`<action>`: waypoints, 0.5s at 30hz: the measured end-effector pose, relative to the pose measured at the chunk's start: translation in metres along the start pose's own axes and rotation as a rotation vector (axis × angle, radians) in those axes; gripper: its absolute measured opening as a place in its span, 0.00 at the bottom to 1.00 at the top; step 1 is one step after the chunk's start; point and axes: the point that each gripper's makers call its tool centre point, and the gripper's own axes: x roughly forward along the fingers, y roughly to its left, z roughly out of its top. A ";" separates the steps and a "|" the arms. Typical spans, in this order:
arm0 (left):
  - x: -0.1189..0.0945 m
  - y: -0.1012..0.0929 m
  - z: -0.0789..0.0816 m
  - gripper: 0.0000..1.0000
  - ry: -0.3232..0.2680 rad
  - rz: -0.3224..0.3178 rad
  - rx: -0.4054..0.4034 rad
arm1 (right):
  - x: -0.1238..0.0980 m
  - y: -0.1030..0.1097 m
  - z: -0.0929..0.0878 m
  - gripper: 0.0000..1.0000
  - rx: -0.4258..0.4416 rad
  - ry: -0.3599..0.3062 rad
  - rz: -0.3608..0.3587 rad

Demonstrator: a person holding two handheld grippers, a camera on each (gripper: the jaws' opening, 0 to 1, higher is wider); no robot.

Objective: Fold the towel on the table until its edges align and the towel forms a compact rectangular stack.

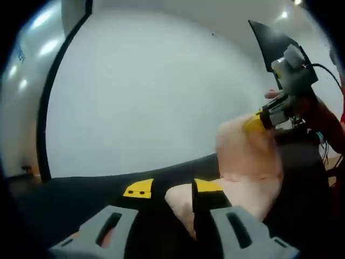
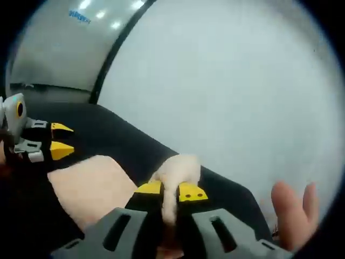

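Black table [image 2: 108,127] bears towel [image 2: 89,186], edges pinched by both grippers.

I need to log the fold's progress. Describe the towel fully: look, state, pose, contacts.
The towel is pale peach, soft and fleecy-looking. It lies partly lifted over a black table, not yet a compact stack. The right gripper pinches a bunched edge between yellow-tipped jaws; the left gripper clamps another edge. In the left gripper view it drapes between both grippers, sagging in the middle.
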 end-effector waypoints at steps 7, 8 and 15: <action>0.000 0.005 -0.002 0.27 0.001 0.005 -0.029 | 0.023 0.079 0.006 0.10 -0.038 -0.044 0.135; 0.000 0.006 -0.003 0.27 0.003 0.007 -0.034 | 0.027 0.087 0.008 0.11 -0.073 -0.071 0.150; -0.006 0.024 -0.005 0.21 -0.005 0.059 -0.154 | 0.010 0.135 0.015 0.49 -0.016 -0.184 0.410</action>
